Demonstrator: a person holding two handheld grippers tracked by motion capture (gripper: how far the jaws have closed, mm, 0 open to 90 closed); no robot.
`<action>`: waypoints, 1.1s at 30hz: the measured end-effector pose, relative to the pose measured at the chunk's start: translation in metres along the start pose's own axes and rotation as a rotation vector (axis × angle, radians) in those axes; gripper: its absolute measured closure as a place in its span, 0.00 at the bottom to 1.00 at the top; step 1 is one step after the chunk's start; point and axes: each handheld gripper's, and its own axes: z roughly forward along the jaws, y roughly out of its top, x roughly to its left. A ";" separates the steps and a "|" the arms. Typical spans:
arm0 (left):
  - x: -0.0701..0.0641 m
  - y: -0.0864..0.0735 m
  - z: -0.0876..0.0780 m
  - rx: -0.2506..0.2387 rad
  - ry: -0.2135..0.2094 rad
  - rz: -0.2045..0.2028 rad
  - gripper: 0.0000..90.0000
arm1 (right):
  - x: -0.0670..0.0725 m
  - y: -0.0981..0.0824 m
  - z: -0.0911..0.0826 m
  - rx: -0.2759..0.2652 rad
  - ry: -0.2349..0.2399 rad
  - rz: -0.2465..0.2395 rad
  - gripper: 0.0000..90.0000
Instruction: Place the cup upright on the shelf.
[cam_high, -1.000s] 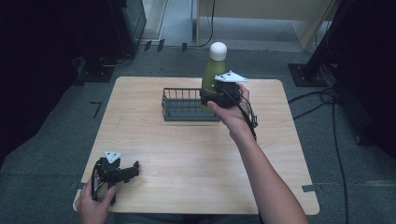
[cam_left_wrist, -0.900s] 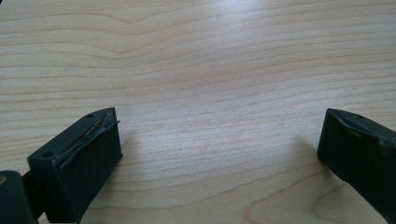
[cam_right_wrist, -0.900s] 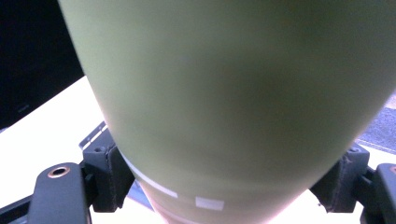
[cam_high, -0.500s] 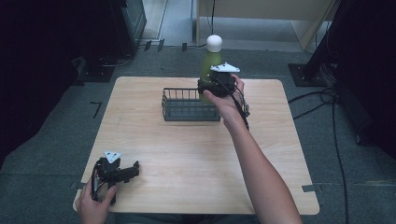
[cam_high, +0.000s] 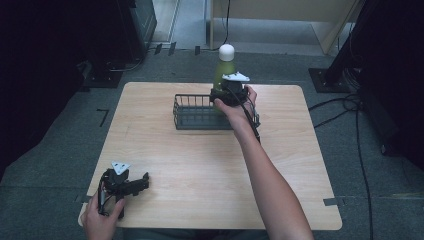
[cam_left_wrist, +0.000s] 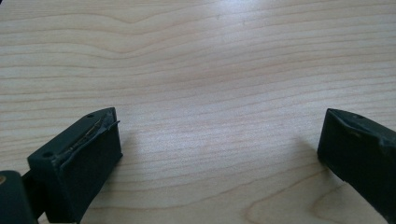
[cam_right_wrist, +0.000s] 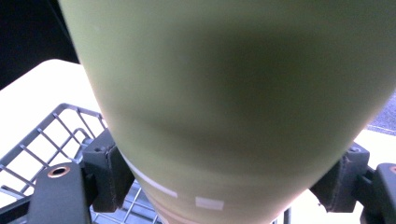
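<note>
The light wooden bench (cam_high: 200, 175) carries a dark wire basket (cam_high: 192, 112). The tall olive-green bottle with a white cap (cam_high: 223, 70) hangs upright over the basket's right end, clamped at its lower body by the right gripper (cam_high: 227, 95). Judged rigid, smooth, slippery; grip the cylindrical body firmly. The left gripper (cam_high: 131, 185) rests on the bench, fingers (cam_left_wrist: 88, 158) apart, empty.
</note>
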 end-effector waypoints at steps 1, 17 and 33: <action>0.000 0.000 0.000 0.000 0.000 0.000 0.00 | 0.000 -0.001 0.001 0.006 -0.001 -0.002 0.23; 0.000 0.000 0.000 -0.001 0.000 0.000 0.00 | -0.001 -0.015 0.014 0.062 0.000 -0.019 0.23; 0.000 0.000 0.000 0.000 0.000 0.000 0.00 | -0.005 -0.019 0.011 0.056 0.022 -0.012 0.22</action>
